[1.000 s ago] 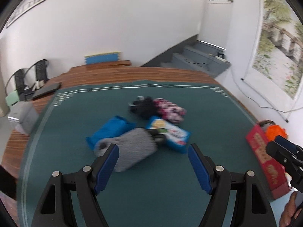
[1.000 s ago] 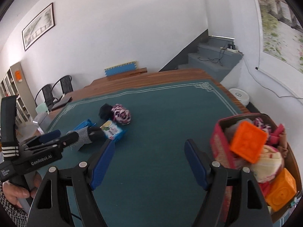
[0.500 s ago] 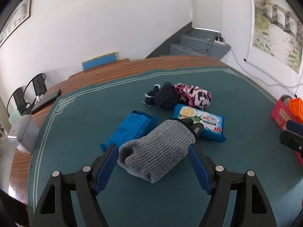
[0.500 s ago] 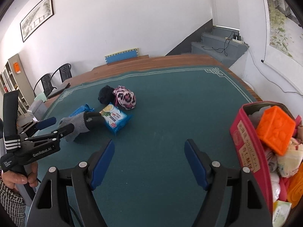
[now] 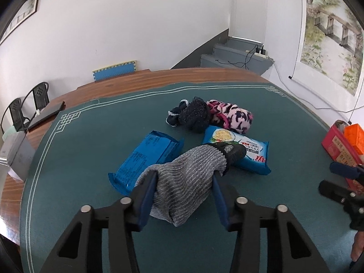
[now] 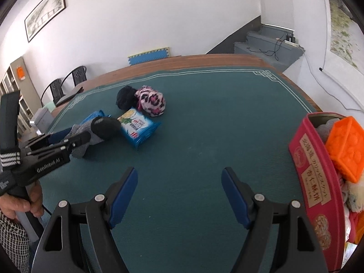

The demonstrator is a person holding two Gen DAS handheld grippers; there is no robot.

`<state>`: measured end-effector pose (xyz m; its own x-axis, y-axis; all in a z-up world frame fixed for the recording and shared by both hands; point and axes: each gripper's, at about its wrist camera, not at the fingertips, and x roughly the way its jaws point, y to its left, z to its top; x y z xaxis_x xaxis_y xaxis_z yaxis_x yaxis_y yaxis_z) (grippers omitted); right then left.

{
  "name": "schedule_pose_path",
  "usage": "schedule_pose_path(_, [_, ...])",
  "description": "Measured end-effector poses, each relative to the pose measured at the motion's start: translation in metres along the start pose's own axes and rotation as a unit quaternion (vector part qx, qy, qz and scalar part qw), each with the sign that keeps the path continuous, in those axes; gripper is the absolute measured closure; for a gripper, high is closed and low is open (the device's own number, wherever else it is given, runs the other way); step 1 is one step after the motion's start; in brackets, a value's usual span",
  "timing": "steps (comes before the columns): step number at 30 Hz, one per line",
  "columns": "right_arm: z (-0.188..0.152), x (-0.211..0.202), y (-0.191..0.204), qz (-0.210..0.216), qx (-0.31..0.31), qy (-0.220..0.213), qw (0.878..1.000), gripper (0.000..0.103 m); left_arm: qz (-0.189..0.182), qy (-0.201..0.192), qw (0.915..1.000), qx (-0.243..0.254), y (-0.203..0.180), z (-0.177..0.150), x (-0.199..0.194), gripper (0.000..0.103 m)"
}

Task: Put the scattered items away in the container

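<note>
Two grippers are in view above a table with a green mat [image 6: 204, 125]. The left gripper [image 5: 184, 179] has its blue fingers [image 5: 147, 195] on both sides of a grey sock [image 5: 182, 182], and the pads press into the knit, so it grips the sock near its open end. The dark toe of the sock lies over the edge of a blue noodle packet [image 5: 238, 150]. A second blue packet [image 5: 147, 159] lies just beside the sock on the left, partly under it. Behind them a dark blue sock [image 5: 193, 113] and a pink spotted sock [image 5: 229, 116] touch each other.

The right gripper [image 6: 179, 193] hangs over a bare part of the mat with its fingers wide apart and nothing between them. The red container [image 6: 311, 170] stands at the right edge of the mat, well apart from the scattered items, and an orange block [image 6: 345, 145] sits on top of the soft things that fill it. At the left in the right wrist view, a hand [image 6: 20, 204] holds the handle of the left gripper.
</note>
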<state>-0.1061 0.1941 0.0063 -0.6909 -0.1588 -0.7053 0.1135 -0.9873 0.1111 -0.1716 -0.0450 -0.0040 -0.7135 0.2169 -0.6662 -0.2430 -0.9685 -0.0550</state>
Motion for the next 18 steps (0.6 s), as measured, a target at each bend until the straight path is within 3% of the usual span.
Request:
schedule_pose_path(9, [0.029, 0.009, 0.030, 0.015, -0.056, -0.005, 0.998, 0.024, -0.028, -0.022, 0.9984, -0.045, 0.018, 0.005, -0.021, 0.059])
schedule_pose_path(18, [0.052, 0.069, 0.061, 0.038, -0.115, 0.022, 0.992, 0.024, -0.036, -0.032, 0.9956, -0.080, 0.032, 0.009, -0.031, 0.059])
